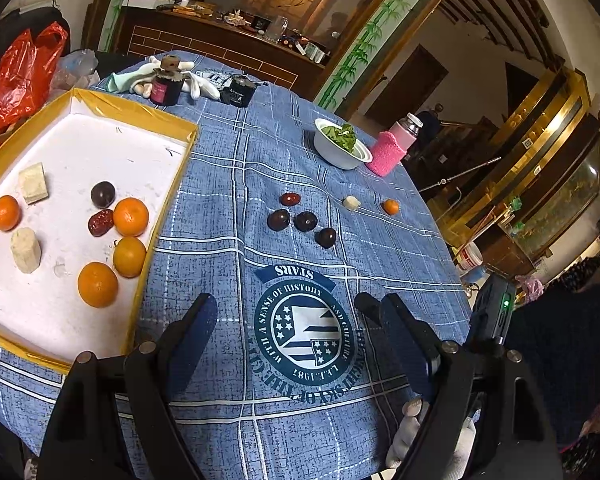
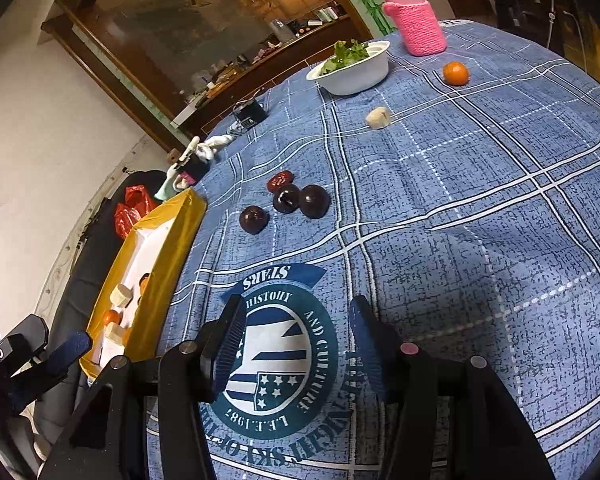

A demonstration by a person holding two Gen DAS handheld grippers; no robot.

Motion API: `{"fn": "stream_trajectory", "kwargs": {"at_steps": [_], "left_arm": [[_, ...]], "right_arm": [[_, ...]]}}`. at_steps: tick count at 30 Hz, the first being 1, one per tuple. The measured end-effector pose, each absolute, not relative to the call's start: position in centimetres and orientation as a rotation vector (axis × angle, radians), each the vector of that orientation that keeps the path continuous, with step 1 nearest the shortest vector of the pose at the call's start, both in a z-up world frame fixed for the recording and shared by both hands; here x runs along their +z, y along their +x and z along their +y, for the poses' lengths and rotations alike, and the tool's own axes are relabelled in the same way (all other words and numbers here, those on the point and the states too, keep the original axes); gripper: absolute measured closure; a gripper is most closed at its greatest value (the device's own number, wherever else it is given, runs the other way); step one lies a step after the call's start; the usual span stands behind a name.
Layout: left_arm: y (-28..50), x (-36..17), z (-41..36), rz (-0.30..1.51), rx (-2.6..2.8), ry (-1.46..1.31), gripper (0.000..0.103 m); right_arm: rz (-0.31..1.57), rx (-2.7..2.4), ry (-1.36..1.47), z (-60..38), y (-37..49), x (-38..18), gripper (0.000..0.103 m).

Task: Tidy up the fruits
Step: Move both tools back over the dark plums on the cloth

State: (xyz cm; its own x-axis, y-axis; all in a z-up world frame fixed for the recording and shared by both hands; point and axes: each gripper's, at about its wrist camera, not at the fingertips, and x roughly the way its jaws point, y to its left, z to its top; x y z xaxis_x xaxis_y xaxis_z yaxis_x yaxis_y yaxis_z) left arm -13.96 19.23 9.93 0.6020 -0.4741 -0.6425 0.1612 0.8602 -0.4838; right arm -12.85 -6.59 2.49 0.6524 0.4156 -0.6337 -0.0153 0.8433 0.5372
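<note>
A yellow-rimmed white tray (image 1: 140, 109) at the left holds several oranges (image 1: 131, 217), a dark plum (image 1: 102, 194), a red date (image 1: 100, 222) and pale chunks (image 1: 26, 249). On the blue cloth beyond both grippers lie three dark plums (image 1: 306, 221) (image 2: 286, 198), a red date (image 1: 290, 199) (image 2: 279, 181), a pale chunk (image 1: 351, 203) (image 2: 378, 117) and a small orange (image 1: 391, 206) (image 2: 456, 73). My left gripper (image 1: 296, 312) hangs open over the round printed emblem, nothing between its fingers. My right gripper (image 2: 298, 316) is open over the same emblem, also empty.
A white bowl of greens (image 1: 340, 148) and a pink-sleeved bottle (image 1: 394, 146) stand at the table's far edge. A dark jar (image 1: 166, 88), white gloves (image 1: 202, 84) and a small black box (image 1: 239, 91) sit behind the tray. A red bag (image 1: 24, 68) lies off the table's left.
</note>
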Motion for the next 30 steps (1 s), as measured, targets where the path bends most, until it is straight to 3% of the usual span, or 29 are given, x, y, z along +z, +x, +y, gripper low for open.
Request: {"fn": "stream_trajectory", "kwargs": {"at_steps": [30], "left_arm": [[-11.0,6.8,20.6,0.903,-0.372,-0.465,0.02]], "right_arm": [[0.834,0.277,0.499,-6.4,-13.9,2.1,0.037]]}}
